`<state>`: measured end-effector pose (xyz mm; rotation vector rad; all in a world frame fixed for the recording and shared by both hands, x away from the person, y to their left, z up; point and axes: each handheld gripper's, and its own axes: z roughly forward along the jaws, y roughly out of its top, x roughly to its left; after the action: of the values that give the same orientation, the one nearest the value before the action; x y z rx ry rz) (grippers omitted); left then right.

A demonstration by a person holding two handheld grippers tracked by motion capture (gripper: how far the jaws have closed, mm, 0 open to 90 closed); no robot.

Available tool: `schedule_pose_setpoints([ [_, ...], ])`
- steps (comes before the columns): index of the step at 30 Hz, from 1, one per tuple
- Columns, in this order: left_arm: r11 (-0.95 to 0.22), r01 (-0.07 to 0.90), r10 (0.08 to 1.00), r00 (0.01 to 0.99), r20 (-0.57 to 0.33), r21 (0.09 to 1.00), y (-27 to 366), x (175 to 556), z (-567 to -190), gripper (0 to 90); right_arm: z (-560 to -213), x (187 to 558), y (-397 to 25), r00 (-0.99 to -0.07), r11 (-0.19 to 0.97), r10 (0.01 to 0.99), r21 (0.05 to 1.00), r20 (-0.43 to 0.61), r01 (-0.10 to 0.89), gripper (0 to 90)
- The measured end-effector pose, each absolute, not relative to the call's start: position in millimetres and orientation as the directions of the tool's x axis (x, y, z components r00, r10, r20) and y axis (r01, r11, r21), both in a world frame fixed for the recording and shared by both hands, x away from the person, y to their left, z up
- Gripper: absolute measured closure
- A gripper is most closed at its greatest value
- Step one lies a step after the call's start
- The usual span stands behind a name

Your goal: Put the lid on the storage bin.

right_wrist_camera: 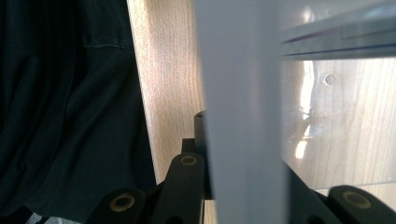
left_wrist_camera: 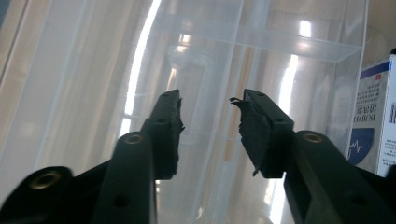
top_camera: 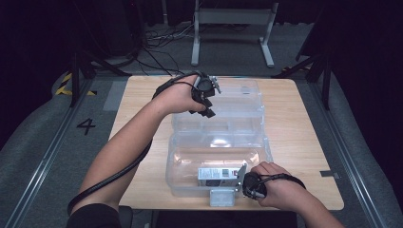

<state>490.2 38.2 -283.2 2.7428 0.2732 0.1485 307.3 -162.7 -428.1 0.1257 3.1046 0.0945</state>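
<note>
Clear plastic storage box [top_camera: 216,161] sits open on the wooden table [top_camera: 304,133], its lid [top_camera: 233,102] laid back on the far side. A small white carton [top_camera: 216,175] with blue print lies inside the box, near the front wall.

High view: right gripper [top_camera: 244,183] is at the box's near right corner, with the front wall just ahead of it and the carton just beyond to its left. Left gripper [top_camera: 205,102] is well apart from it, over the near left part of the lid.

Right gripper view adds what the high view cannot: a frosted panel of the box wall [right_wrist_camera: 245,112] stands between the two black jaws, one jaw on each side, so this gripper is clamped on the wall. Table edge and dark clothing lie to its left.

Left gripper view: jaws stand apart with nothing between them, clear plastic [left_wrist_camera: 93,84] beneath. The carton [left_wrist_camera: 376,116] appears beyond the right jaw.
</note>
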Motion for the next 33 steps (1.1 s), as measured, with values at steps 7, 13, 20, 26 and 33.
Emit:
schedule_pose_setpoints([
  [7, -0.959, 0.15, 0.177, 0.979, 0.096, 0.241, 27, 493, -290, 74.6, -428, 307, -163, -0.996, 0.994, 0.086, 0.064, -0.028, 0.085, 87.3],
  [13, -0.963, 0.15, 0.169, 0.983, 0.068, 0.226, 23, 495, -290, 83.0, -428, 307, -163, -0.996, 0.994, 0.085, 0.066, -0.026, 0.083, 87.3],
  [20, -0.975, 0.106, 0.127, 0.987, 0.096, 0.197, 18, 492, -290, 87.3, -428, 307, -163, -0.995, 0.994, 0.092, 0.066, -0.025, 0.09, 87.2],
  [26, -0.983, 0.076, 0.1, 0.986, 0.137, 0.168, 13, 486, -290, 88.4, -428, 308, -162, -0.994, 0.993, 0.104, 0.059, -0.024, 0.102, 87.0],
  [33, -0.986, 0.049, 0.076, 0.983, 0.17, 0.157, 10, 480, -288, 89.1, -429, 308, -159, -0.99, 0.99, 0.14, 0.033, -0.019, 0.139, 86.6],
])
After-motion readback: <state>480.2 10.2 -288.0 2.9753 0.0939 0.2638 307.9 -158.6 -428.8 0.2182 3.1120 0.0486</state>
